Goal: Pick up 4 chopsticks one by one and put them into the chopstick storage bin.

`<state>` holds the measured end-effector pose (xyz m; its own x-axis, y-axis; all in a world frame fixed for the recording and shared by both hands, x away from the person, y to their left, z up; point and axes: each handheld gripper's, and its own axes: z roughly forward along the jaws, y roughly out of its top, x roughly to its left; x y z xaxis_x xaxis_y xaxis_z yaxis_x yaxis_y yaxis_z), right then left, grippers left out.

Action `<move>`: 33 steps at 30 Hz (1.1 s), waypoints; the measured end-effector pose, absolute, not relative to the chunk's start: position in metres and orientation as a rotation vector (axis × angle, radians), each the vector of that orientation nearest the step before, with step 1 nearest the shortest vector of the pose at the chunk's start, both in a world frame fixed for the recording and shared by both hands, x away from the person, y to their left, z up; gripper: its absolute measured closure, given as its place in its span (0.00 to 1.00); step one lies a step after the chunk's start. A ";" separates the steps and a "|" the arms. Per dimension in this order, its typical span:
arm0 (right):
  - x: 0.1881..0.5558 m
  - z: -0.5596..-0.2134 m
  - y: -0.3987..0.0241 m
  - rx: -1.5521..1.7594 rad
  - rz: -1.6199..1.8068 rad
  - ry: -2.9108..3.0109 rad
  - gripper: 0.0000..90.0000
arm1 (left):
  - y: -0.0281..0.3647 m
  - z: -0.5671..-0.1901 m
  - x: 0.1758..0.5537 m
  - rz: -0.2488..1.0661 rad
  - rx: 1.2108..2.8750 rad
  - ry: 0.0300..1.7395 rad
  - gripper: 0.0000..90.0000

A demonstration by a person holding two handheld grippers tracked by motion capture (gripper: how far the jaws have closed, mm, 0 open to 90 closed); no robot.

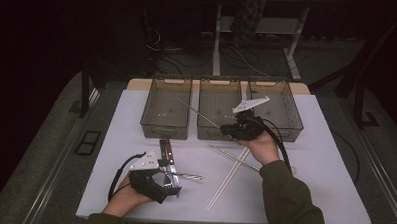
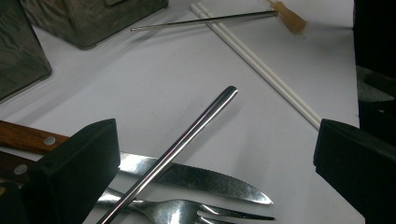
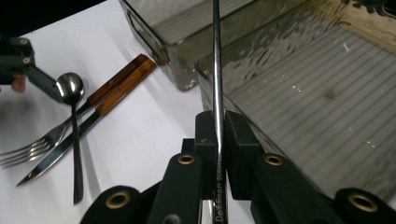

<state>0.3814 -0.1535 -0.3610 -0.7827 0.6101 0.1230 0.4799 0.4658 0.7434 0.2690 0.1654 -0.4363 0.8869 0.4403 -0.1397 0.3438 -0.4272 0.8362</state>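
Near edge of the counter (image 1: pixel 303 195), left side: left claw (image 1: pixel 170 183) spread wide, resting low over a cutlery heap of spoon (image 2: pixel 187 140), serrated knife (image 2: pixel 196 179) and fork (image 2: pixel 187 210). Nothing between its jaws yet. Risk here: the spoon lies across the knife, so closing on it may drag the knife or fork along or flick one off the pile.

Mid-counter: two white chopsticks (image 1: pixel 229 178) crossed by a loose metal chopstick (image 1: pixel 233 157).

Farther, toward the back edge: right claw (image 1: pixel 234 127) pressed together on a metal chopstick (image 3: pixel 217 93), carried at the front rim of the middle bin (image 1: pixel 217 108). The grip sits near one end of a thin, slick rod; it could pivot or slip in the pads. The long free tip may catch a bin wall (image 3: pixel 205 70) or drop into the left bin (image 1: pixel 165 108) instead.
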 end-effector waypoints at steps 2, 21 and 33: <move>0.385 -0.359 -0.147 0.962 1.198 2.547 0.94 | 0.165 -0.436 0.269 0.120 2.051 0.568 0.00; 0.435 -0.344 -0.101 1.027 1.117 2.524 0.94 | 0.165 -0.435 0.268 0.112 2.044 0.559 0.00; 0.461 -0.338 -0.064 1.061 1.057 2.531 0.93 | 0.165 -0.435 0.268 0.107 2.034 0.561 0.00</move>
